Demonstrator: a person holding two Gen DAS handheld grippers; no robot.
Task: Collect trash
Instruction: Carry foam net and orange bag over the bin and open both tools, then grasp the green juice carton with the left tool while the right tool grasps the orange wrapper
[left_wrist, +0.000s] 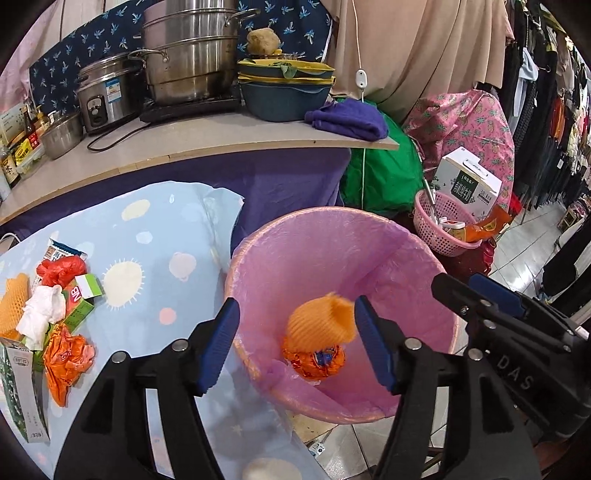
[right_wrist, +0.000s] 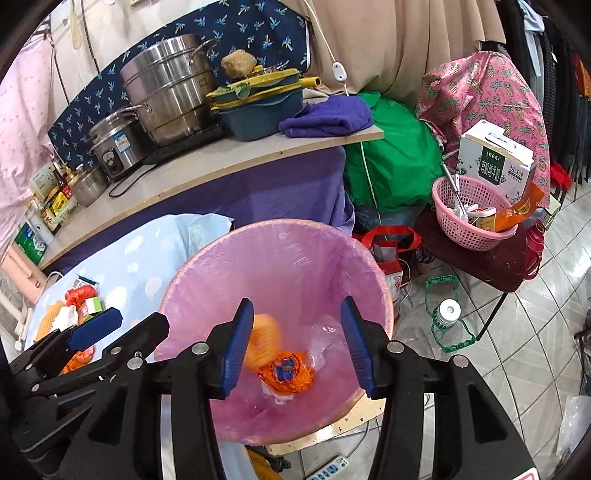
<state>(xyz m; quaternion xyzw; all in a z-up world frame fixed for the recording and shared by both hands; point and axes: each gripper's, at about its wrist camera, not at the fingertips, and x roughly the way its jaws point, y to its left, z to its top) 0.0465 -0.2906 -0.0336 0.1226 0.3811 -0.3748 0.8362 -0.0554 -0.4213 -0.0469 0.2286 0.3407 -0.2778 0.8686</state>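
A pink-lined trash bin (left_wrist: 258, 236) (right_wrist: 207, 258) stands beside the blue-cloth table. Both grippers hover over it. My left gripper (left_wrist: 297, 341) is open; an orange foam fruit net (left_wrist: 319, 326) is between its fingers, blurred, falling free into the bin. It also shows blurred in the right wrist view (right_wrist: 264, 341). A crumpled orange wrapper (left_wrist: 314, 360) (right_wrist: 286, 374) lies at the bin's bottom. My right gripper (right_wrist: 297, 341) is open and empty. More trash (left_wrist: 55, 306) lies on the table's left: red bag, white tissue, green box, orange bag, foam net, carton.
A counter (left_wrist: 184, 147) behind holds pots, a rice cooker, bottles, stacked basins and a purple cloth (left_wrist: 347, 118). A pink basket (right_wrist: 472, 218) with a milk carton box stands right of the bin. A water jug (right_wrist: 448, 314) and power strip (right_wrist: 328, 467) lie on the tiled floor.
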